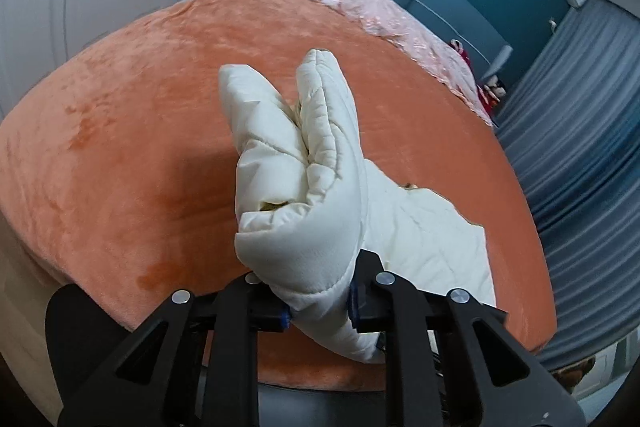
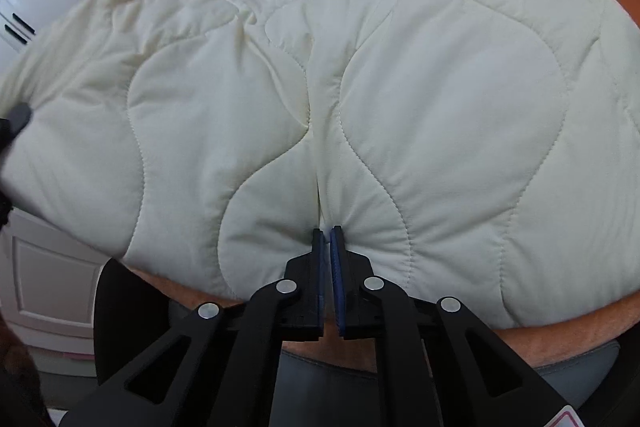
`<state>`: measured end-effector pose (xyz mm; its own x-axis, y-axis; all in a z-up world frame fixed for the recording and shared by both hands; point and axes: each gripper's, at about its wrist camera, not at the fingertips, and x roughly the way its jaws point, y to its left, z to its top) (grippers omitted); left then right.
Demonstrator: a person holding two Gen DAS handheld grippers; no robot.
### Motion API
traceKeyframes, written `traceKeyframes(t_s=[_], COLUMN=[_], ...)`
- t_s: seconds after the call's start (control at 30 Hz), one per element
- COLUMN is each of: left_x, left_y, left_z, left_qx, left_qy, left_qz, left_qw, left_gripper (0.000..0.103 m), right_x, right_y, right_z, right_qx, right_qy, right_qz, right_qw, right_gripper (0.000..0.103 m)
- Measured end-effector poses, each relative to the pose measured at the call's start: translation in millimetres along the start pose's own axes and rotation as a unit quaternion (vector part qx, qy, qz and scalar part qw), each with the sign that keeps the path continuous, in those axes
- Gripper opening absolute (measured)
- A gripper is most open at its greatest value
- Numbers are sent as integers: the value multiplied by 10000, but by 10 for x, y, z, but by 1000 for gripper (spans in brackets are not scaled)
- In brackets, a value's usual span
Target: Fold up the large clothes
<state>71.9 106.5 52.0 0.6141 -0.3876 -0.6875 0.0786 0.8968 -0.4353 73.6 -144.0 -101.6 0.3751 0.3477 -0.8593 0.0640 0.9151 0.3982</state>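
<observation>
The jacket [image 2: 440, 115] is cream quilted cloth, matt and puffy, with stitched wavy seams. The blanket [image 1: 140, 147] under it is orange plush, soft and faintly shiny. Both grippers [image 1: 320, 311] [image 2: 330, 239] are matt black plastic with bright metal pins and blue pads. The curtain [image 1: 580, 147] is ribbed grey cloth.

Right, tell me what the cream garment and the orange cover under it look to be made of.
Cream quilted padded garment: looks like a smooth, matte woven shell over soft filling, going by the wavy stitch lines and puffy panels between them; the fibre is not clear. Orange plush bed cover: looks like fleece or velvety pile, going by the fuzzy nap with lighter and darker brushed patches.
</observation>
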Motion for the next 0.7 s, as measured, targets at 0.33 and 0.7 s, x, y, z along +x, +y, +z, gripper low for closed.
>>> traceKeyframes(t_s=[0.33, 0.7], left_x=[138, 1112], left_y=[-1566, -2184], left_z=[-405, -1185], left_qx=[1838, 2297], left_qy=[174, 1392], left_qz=[-713, -598], left_qw=[9802, 9614], left_gripper=[18, 19], right_x=[-805, -1783], right_y=[-493, -1296], right_z=[-52, -353], right_qx=[553, 1032], right_qy=[-537, -1280], right_qz=[363, -470], right_qw=[9964, 9853], right_gripper=[6, 8])
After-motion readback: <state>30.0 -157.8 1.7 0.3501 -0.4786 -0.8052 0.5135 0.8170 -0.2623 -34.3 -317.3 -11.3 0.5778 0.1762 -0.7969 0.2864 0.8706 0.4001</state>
